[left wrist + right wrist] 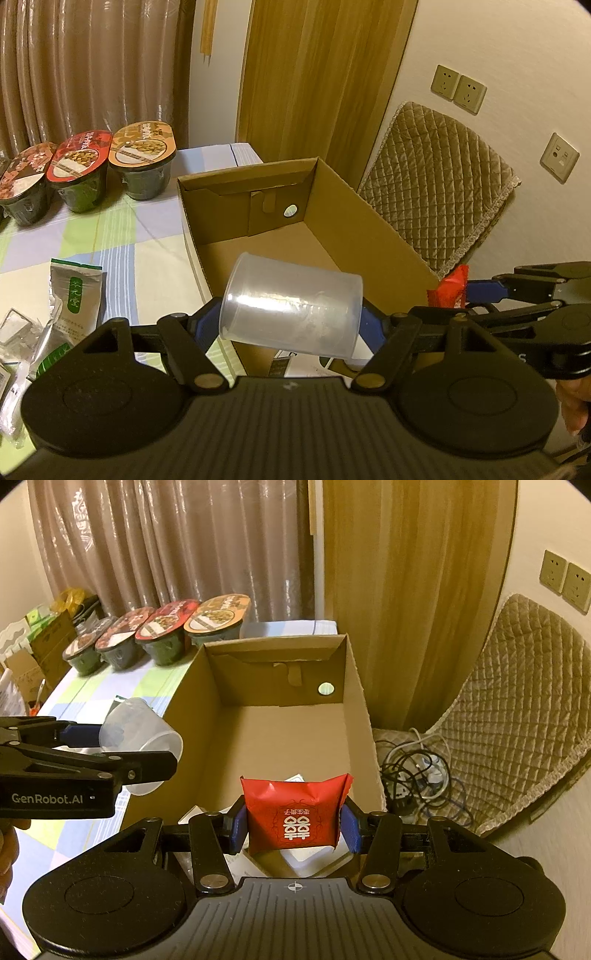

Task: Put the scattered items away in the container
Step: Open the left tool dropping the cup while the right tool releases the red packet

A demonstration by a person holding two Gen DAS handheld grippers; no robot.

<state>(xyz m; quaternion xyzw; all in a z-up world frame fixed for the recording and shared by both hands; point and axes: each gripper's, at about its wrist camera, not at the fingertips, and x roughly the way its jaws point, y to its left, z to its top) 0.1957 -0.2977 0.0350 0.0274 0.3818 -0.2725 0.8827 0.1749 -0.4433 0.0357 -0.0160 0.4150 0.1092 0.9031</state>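
Over the box's near edge | left gripper (291, 317) clamped on clear cup (291, 302); right gripper (293, 825) clamped on red packet (295, 818) | we'd carry both past the cardboard box (354, 686) rim, lower, then release | cup on its side, long axis across the fingers, mouth to our right | packet upright, print inverted

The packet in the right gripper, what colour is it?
Red, with white characters printed on it. The packet shows best in the right wrist view.
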